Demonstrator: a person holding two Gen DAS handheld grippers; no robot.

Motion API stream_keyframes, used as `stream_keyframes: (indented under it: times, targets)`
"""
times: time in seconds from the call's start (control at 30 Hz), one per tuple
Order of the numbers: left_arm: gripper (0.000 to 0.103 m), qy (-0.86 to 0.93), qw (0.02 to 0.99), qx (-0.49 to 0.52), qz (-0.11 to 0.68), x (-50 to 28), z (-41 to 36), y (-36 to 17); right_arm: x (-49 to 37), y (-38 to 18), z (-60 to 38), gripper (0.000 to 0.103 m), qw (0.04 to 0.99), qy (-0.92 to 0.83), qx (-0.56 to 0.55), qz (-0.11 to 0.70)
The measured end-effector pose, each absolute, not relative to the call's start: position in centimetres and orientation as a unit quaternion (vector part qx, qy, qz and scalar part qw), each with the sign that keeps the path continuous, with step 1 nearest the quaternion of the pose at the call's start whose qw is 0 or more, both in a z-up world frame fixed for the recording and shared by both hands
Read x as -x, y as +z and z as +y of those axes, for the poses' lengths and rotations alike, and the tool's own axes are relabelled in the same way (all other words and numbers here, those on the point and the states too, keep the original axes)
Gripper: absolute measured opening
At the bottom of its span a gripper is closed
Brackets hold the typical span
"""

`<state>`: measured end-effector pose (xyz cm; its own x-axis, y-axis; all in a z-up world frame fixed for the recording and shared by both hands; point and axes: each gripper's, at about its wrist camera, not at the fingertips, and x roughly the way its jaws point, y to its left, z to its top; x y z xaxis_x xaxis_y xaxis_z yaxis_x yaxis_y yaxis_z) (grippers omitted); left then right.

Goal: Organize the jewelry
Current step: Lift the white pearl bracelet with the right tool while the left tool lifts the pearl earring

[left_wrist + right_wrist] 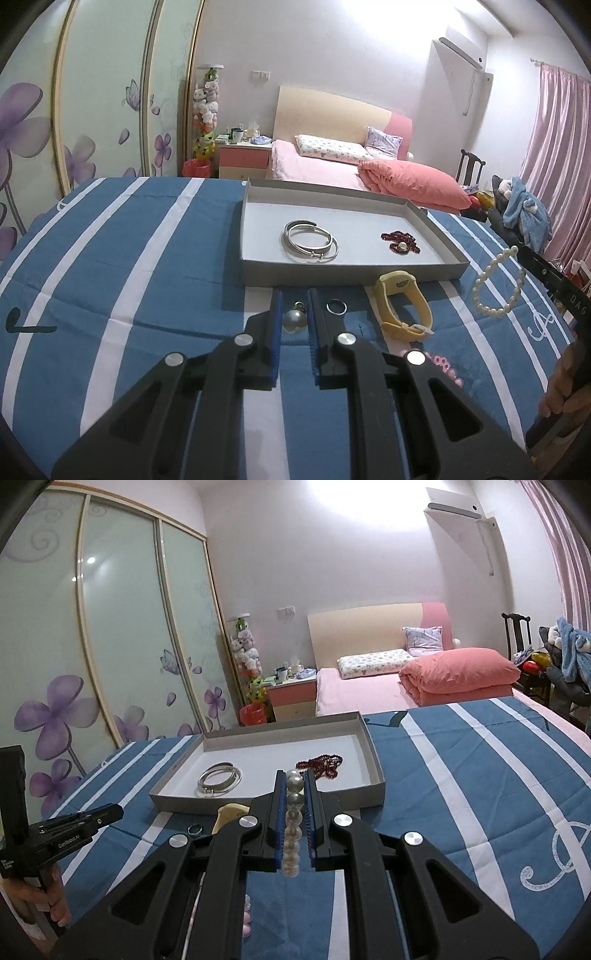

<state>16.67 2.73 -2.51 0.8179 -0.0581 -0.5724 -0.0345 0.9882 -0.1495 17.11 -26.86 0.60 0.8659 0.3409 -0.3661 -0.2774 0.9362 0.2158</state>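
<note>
Tray (258,221) holds silver bangles (311,242) and red bead string (400,243). Right gripper (294,786) fingers clamp pearl bracelet (293,823); left gripper (294,308) fingers narrow around pearl pendant (294,319), grip uncertain. Ring (336,306), yellow watch (404,306) remain out.

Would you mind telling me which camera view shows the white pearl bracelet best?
The left wrist view: the pearl bracelet shows as a whole open loop hanging from the right gripper, clear of the blue striped cloth. The right wrist view shows it edge-on, a single column of beads clamped between the fingers.
</note>
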Motion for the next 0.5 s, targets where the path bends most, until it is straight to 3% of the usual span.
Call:
stream_keyframes:
  times: [0.5]
  targets:
    - [0.014, -0.015, 0.956, 0.079, 0.283, -16.72, 2.14, -2.22, -16.98, -0.16, -26.51, 0.01, 0.966, 0.157, -0.071, 0.195]
